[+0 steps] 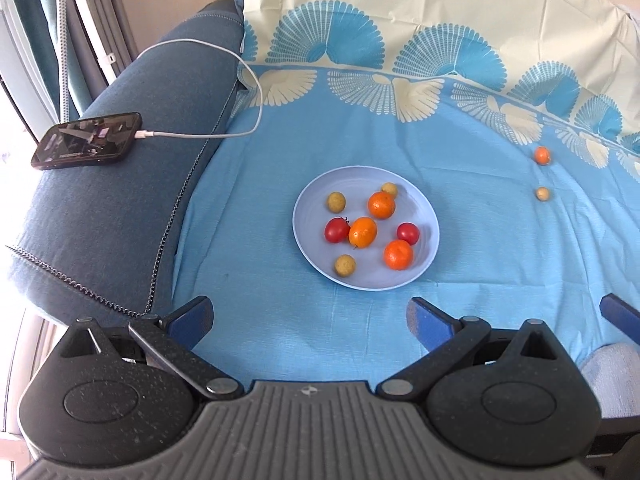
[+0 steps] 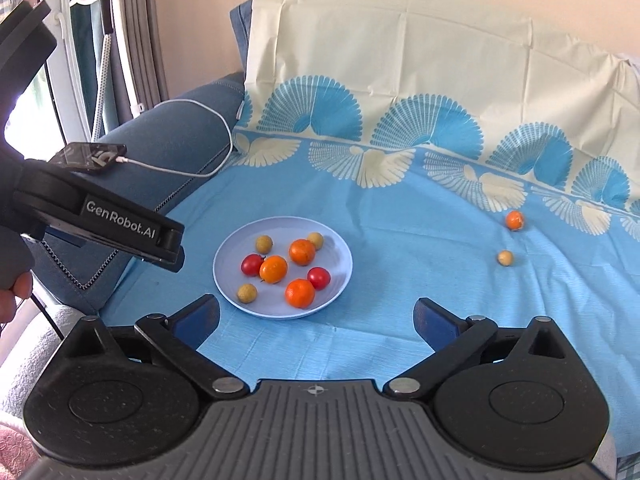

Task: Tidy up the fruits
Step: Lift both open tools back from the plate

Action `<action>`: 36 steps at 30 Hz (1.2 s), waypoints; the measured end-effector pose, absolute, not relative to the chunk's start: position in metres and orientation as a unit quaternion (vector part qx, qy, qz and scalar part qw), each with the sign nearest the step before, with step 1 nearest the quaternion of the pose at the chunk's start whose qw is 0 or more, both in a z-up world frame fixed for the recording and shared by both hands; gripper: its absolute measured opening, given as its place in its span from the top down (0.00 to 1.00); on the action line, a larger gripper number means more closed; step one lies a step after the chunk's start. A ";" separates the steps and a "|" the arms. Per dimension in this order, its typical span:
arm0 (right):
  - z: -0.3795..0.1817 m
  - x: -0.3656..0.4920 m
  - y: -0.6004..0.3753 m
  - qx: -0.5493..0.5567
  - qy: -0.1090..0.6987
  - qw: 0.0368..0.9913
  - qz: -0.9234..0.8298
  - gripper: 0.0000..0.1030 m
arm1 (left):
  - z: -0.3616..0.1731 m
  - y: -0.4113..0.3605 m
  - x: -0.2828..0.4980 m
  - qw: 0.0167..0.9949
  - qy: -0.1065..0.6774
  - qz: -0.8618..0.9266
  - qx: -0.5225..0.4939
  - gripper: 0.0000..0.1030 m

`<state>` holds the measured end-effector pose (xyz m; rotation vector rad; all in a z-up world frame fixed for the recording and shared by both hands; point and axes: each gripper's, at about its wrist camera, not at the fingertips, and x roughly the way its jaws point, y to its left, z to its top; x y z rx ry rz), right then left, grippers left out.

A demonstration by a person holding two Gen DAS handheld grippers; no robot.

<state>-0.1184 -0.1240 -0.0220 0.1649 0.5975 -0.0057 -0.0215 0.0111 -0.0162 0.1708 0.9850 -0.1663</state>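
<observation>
We see the fruits gathered on a pale blue plate [image 1: 424,216] at mid-frame: three oranges [image 1: 398,254], two red tomatoes [image 1: 336,230] and three small tan fruits [image 1: 345,265]. At right, a loose orange [image 1: 542,155] and a loose tan fruit [image 1: 542,193] lie apart on the blue sheet [image 1: 260,320]. Only the right wrist view shows a thumb [image 2: 16,292] gripping the left hand-held gripper [image 1: 310,320], whose jaws gape empty. The right hand-held gripper [image 2: 316,320] also stands wide, holding nothing. A charging phone [image 1: 87,146] rests on the sofa arm [image 1: 120,216], upper left.

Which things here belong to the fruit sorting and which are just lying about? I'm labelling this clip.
Job: plate holding eight fruits; stray orange fruit and stray yellow fruit on the cloth; left gripper and right gripper, both open and empty.

Lying about: phone, white charging cable, sofa arm.
</observation>
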 end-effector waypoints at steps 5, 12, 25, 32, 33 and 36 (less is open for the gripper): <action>-0.011 -0.139 -0.123 0.076 0.268 0.960 -0.008 0.01 | -0.005 0.013 -0.042 0.881 0.458 -0.083 0.085 0.00; 0.001 -0.161 -0.116 0.059 0.245 0.968 -0.005 0.01 | 0.009 0.022 -0.065 0.888 0.444 -0.088 0.082 0.00; 0.016 -0.193 -0.106 0.038 0.209 0.977 -0.003 0.01 | 0.024 0.042 -0.101 0.902 0.419 -0.082 0.070 0.00; 0.015 -0.196 -0.099 0.021 0.206 0.978 0.009 0.01 | 0.020 0.045 -0.097 0.899 0.427 -0.076 0.064 0.00; 0.014 -0.195 -0.100 0.022 0.208 0.978 0.008 0.01 | 0.019 0.044 -0.095 0.898 0.429 -0.076 0.065 0.00; 0.010 -0.191 -0.105 0.030 0.214 0.976 0.004 0.01 | 0.013 0.035 -0.088 0.894 0.435 -0.076 0.075 0.00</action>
